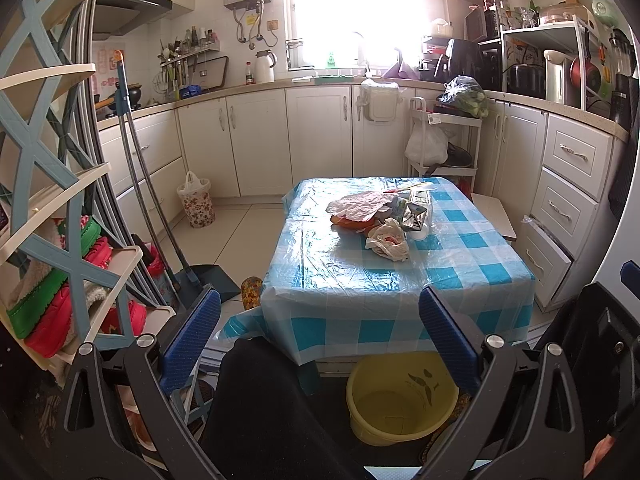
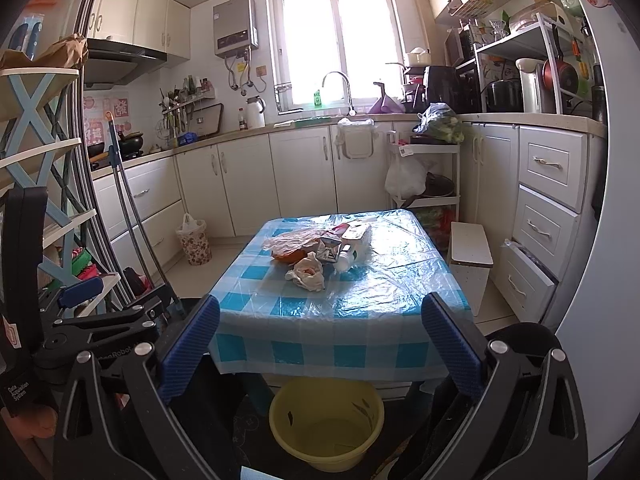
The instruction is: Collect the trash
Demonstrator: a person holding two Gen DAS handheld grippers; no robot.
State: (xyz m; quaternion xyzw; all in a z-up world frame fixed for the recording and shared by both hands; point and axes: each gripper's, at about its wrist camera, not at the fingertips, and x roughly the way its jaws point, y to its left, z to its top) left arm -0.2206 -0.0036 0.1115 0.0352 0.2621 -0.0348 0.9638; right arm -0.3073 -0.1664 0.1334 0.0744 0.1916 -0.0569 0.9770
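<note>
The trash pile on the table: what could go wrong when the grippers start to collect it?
The trash pile is tangled, so lifting the crumpled white bag may drag the carton along. The loose plastic table cover could get pinched and pulled. The yellow bucket sits half under the table edge, so drops may miss.

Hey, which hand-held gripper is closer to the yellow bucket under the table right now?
Neither clearly. Both hand-held grippers, left and right, hang open above and short of the yellow bucket. The left one sits off to the bucket's left; the right one faces it more squarely.
</note>
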